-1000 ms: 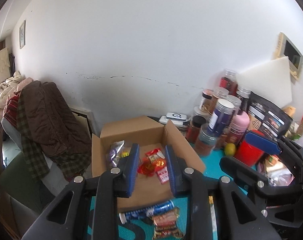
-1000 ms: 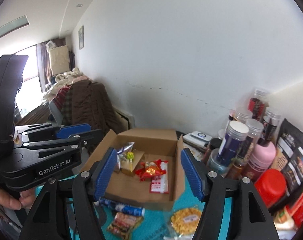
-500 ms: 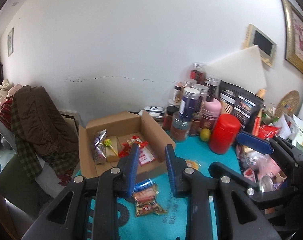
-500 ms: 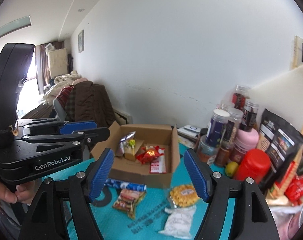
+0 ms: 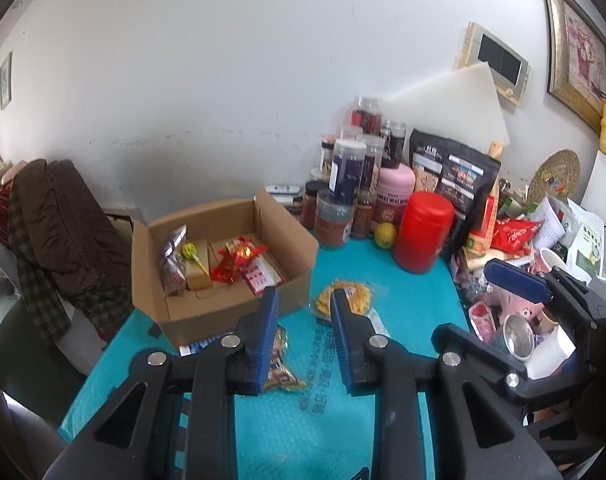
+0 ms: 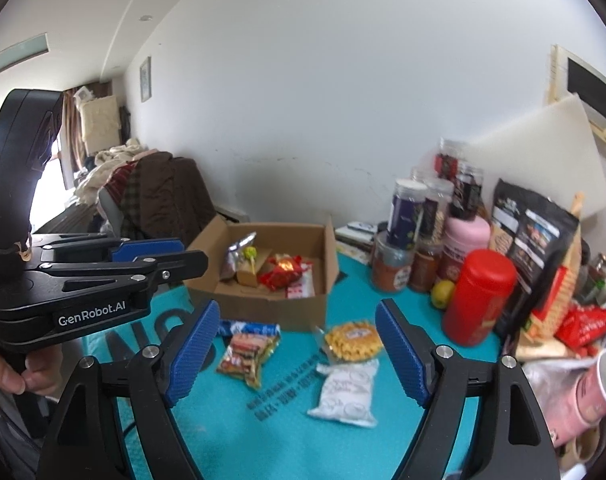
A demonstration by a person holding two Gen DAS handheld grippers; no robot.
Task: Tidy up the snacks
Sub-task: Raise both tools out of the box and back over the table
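Cardboard box (image 6: 263,304), far left on teal mat (image 6: 287,432), holding several snacks. Loose packets near: yellow snack bag (image 6: 353,340), white packet (image 6: 345,390), striped packet (image 6: 247,354). Left gripper (image 5: 305,340) pressed nearly together, empty. Right gripper (image 6: 297,354) spread, just been opening, empty.

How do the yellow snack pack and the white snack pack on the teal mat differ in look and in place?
The yellow pack is round, with ridged yellow pieces showing through clear wrap; the white pack is a plain, pillow-like pouch with faint print. The yellow pack lies nearer the box; the white pack lies nearer the camera, its top edge right at the yellow one. Both lie flat on the mat, outside the box, between the open fingers of the right hand-held gripper, untouched.
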